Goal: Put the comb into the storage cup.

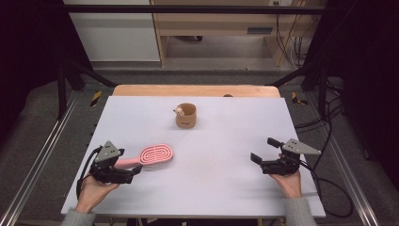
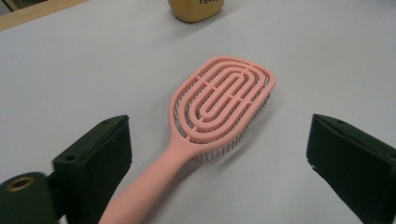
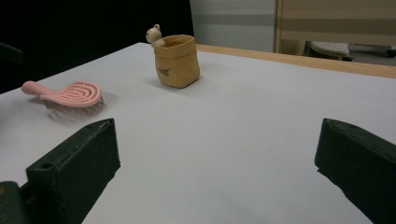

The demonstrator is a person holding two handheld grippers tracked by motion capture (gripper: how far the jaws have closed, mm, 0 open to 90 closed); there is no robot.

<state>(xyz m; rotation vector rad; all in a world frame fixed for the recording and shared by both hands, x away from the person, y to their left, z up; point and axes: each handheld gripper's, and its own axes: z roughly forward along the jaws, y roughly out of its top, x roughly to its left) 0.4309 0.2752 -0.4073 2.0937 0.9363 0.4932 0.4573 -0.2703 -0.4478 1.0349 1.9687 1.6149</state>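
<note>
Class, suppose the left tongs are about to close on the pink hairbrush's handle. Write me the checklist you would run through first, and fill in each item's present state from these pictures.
1. Left tongs open wide enough for the handle: ok, jaws stand far apart.
2. Handle of the pink hairbrush between the jaws: ok, it runs up between them, nearer the left jaw.
3. Brush lying steady on the table, bristles down: ok.
4. Handle free of other things: ok; the tan pouch with a small bear stands well beyond the brush head.
5. Right tongs out of the way: ok, open and far across the table.
6. Jaws low enough to catch the handle: cannot tell.
</note>
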